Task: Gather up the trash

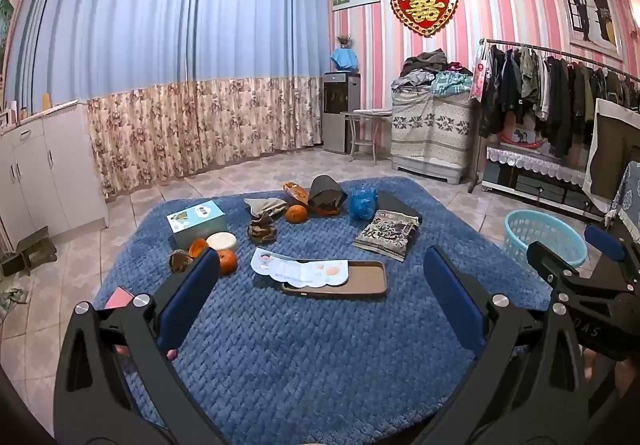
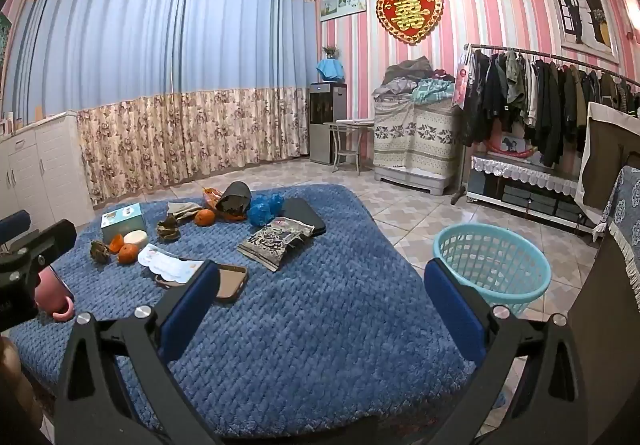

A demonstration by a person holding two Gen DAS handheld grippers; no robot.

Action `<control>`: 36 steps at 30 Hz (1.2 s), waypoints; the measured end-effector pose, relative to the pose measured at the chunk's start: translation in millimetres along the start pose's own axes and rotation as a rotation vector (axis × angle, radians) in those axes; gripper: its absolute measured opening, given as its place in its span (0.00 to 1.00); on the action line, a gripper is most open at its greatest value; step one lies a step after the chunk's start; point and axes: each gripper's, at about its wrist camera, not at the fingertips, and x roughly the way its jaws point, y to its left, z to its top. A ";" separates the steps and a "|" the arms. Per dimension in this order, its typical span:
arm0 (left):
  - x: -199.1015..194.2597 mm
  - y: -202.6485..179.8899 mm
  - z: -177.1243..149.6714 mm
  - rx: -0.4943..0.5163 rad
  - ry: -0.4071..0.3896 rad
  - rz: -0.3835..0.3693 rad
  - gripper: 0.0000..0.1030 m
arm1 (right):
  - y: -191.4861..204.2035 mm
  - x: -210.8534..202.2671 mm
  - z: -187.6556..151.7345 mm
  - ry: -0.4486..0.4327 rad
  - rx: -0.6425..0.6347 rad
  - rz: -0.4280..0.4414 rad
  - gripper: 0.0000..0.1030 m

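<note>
Presently, through the left wrist view, my left hand-held gripper (image 1: 318, 287) hangs released and empty above the blue rug (image 1: 320, 345). Trash lies ahead: a paper leaflet (image 1: 300, 269) just beyond the fingertips, crumpled brown wrappers (image 1: 262, 231) and a blue plastic bag (image 1: 363, 203) farther off. Through the right wrist view, my right hand-held gripper (image 2: 322, 289) is likewise spread and empty, with the light-blue basket (image 2: 492, 269) on the tiles beside the rug. I judge nothing is collected yet; next comes reaching for the leaflet.
</note>
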 end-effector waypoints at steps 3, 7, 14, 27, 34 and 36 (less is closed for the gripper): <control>-0.1 -0.2 -0.1 0.004 -0.003 0.002 0.95 | 0.2 0.0 0.1 0.000 0.000 0.000 0.97; 1.0 -0.3 -0.5 0.003 0.000 0.000 0.95 | 0.1 0.0 0.2 -0.002 0.001 0.000 0.97; -0.2 1.1 0.0 0.007 -0.010 0.005 0.95 | -0.5 -0.5 0.3 0.000 0.002 0.001 0.97; -9.2 -7.9 9.7 0.015 -0.020 0.009 0.95 | -8.3 -3.0 3.9 -0.005 0.008 -0.012 0.97; -9.5 -9.4 13.6 0.013 -0.015 0.008 0.95 | -7.9 -3.2 3.3 -0.010 0.007 -0.012 0.97; -8.9 -9.3 12.3 0.015 -0.016 0.009 0.95 | -8.4 -3.1 3.4 -0.009 0.008 -0.011 0.97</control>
